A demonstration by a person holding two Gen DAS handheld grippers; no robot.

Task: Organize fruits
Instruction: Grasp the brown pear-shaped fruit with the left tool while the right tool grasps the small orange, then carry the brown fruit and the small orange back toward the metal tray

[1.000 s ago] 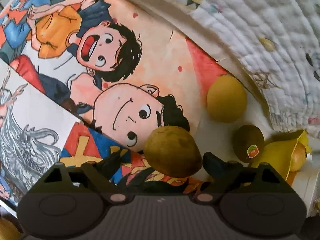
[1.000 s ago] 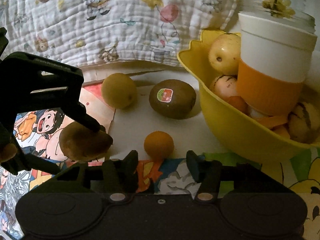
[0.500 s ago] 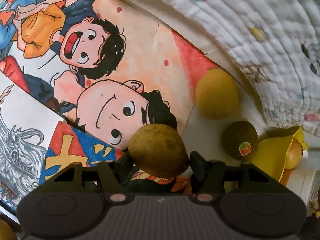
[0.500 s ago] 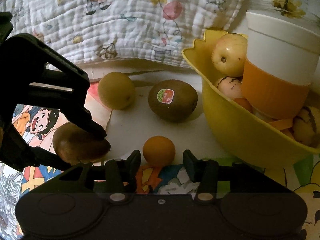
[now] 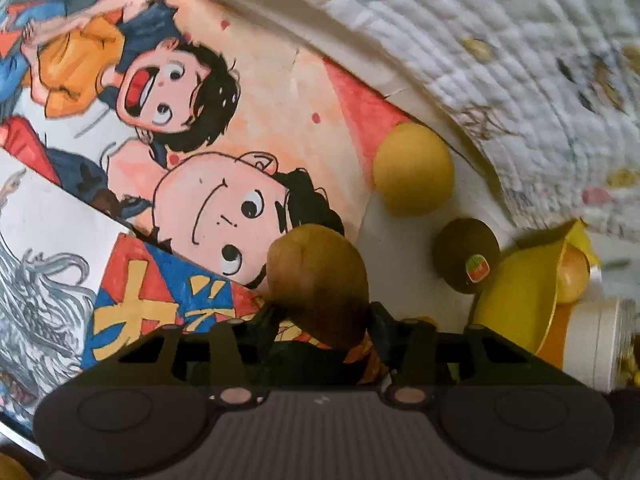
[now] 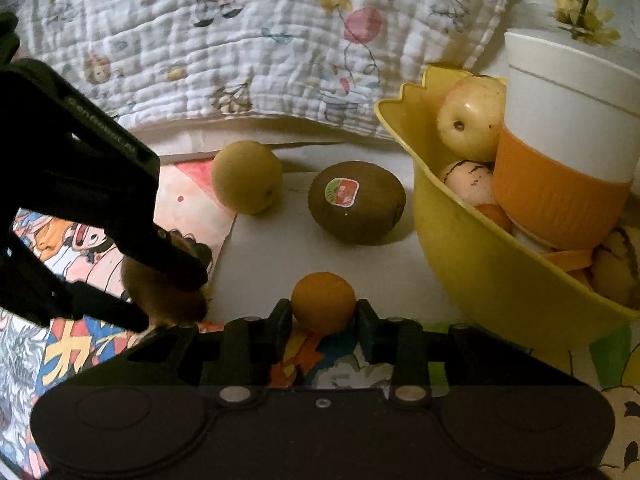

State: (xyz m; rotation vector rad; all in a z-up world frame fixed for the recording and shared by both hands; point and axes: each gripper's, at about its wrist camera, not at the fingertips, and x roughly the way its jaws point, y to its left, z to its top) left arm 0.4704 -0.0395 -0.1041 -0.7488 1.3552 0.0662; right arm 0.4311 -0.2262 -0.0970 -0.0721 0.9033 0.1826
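My left gripper is shut on a brown kiwi, which also shows in the right wrist view between the black left fingers. My right gripper has closed around a small orange, its pads touching both sides. A yellow round fruit and a stickered brown kiwi lie on the white paper ahead. A yellow bowl at right holds a pale apple and other fruits.
A white cup with an orange sleeve stands in the bowl. A quilted printed blanket lies behind the fruits. Cartoon posters cover the surface on the left.
Both grippers closed: the left onto the brown kiwi, the right onto the small orange. Both views shifted slightly forward.
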